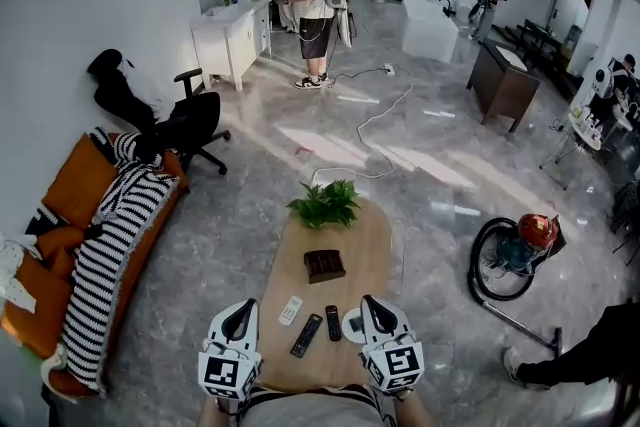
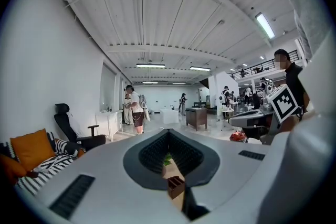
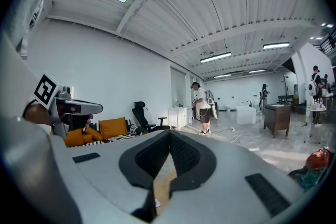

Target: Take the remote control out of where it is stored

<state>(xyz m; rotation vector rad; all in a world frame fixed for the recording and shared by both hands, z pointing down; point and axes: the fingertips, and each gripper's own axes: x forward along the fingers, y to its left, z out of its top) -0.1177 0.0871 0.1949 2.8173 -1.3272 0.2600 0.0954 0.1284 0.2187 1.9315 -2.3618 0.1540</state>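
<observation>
The near end of the tabletop (image 1: 372,240) is disappearing behind the left gripper (image 1: 240,309) and right gripper (image 1: 374,305). The right gripper is partly covering a white round thing (image 1: 351,325), too small to identify. At lower right, the edge is cutting off a person (image 1: 588,355).

**Both grippers closed and empty, held side by side**

The left gripper (image 1: 240,310) and the right gripper (image 1: 374,305) are held low in front of the person's body, level with each other and well apart. Both point forward, tipped only slightly downward. In each gripper's own view the two jaws meet at their tips, with nothing between them. The left marker cube (image 1: 228,374) and the right marker cube (image 1: 397,367) face up toward the head camera. Each gripper can be seen at the edge of the other's view.
</observation>
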